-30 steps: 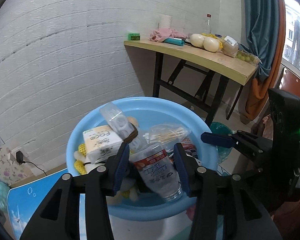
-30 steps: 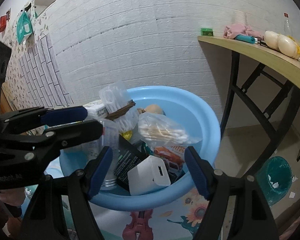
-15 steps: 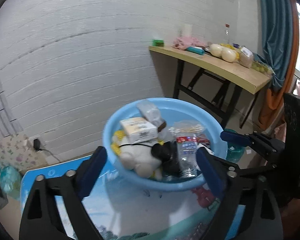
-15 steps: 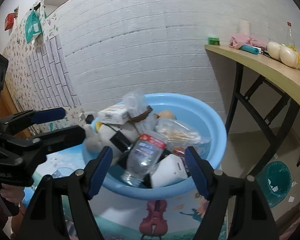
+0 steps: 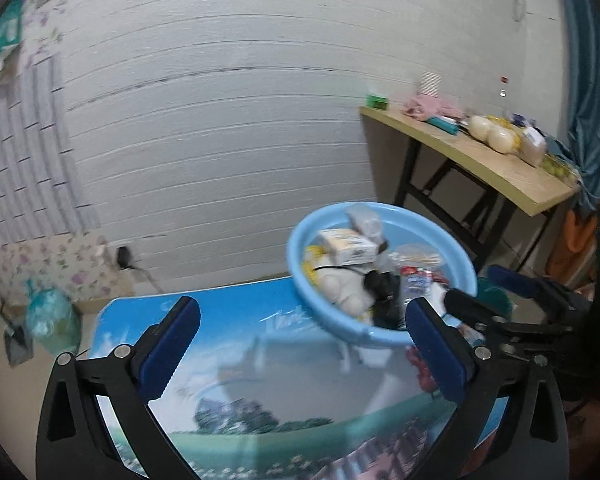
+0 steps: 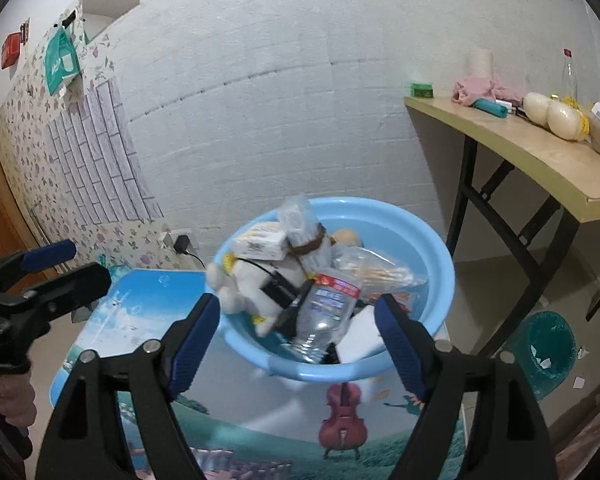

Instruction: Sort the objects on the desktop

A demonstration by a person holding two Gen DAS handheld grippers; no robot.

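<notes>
- Left wrist view: the left gripper (image 5: 300, 332) stands released, its jaws having just been opening to their widest, with nothing between the blue pads (image 5: 168, 344); only the printed top of the low worktop (image 5: 260, 364) shows in the gap.
- Same view: the blue basin (image 5: 342, 330) sits at the far right part of the worktop, ahead and to the right of the left gripper and apart from it. It is heaped with things: a white plush toy (image 5: 340, 288), a cream-coloured box (image 5: 346, 245) on top, and a clear plastic bottle (image 5: 418, 286) with a red label, blurred here.
- Same view: the right gripper (image 5: 512, 288) reaches in from the right edge, close to the basin's near right rim.
- Right wrist view: the right gripper (image 6: 300, 340) is released too, its jaws having just been opening; the pads do not press on anything.
- Same view: the blue basin (image 6: 436, 272) lies just beyond the fingertips, on the worktop (image 6: 148, 304). The clear plastic bottle (image 6: 324, 316) lies tilted, base toward the camera, against the plush toy (image 6: 256, 284), with a bag of cotton swabs (image 6: 380, 270) behind and a white block (image 6: 360, 334) beside it.
- Same view: the left gripper (image 6: 56, 268) shows at the left edge, held by a hand (image 6: 14, 398), well clear of the basin.
</notes>
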